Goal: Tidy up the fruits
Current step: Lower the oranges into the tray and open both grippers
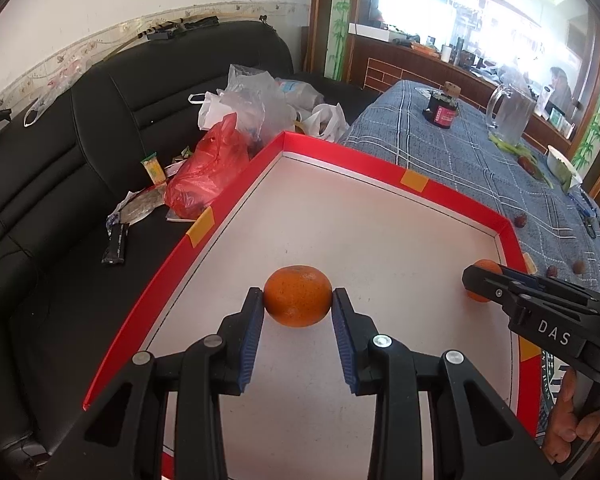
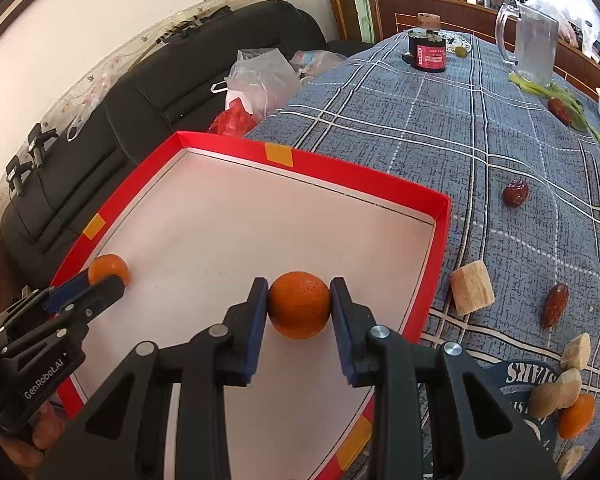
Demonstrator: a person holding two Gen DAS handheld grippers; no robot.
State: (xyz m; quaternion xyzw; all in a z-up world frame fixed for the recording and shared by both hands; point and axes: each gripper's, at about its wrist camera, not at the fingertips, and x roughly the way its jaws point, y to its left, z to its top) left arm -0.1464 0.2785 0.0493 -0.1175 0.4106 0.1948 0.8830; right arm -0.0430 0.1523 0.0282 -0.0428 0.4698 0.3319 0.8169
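The left gripper [image 1: 298, 304] is clamped on an orange [image 1: 298, 296]: both blue pads touch its sides, just below the centre of the left wrist frame. The fruit sits low over the white floor of a red-walled tray [image 1: 236, 196], nearer the tray's left wall; whether it rests on the floor or is lifted just off it cannot be told. At the right edge of the same frame the right gripper [image 1: 474, 282] reaches in from the side, with a second orange [image 1: 485, 267] showing behind its tip, close to the tray's right wall.

In the right wrist view the right gripper [image 2: 299, 306] grips that second orange [image 2: 299, 305] the same way, pads pressed against both flanks, low in the middle of the frame and over the tray floor near the right wall [image 2: 436, 264]. The left gripper [image 2: 104, 286] appears at lower left, the first orange [image 2: 108, 268] at its tip beside the tray's left wall. The two fruits lie well apart, at opposite sides of the tray.

Outside the tray, on the blue checked tablecloth [image 2: 400, 128] to the right, lie several red dates [image 2: 515, 193], wooden blocks [image 2: 471, 293] and, at lower right, a third orange [image 2: 577, 417]. A dark jar [image 2: 427, 51] and a clear pitcher [image 2: 534, 42] stand at the upper right.
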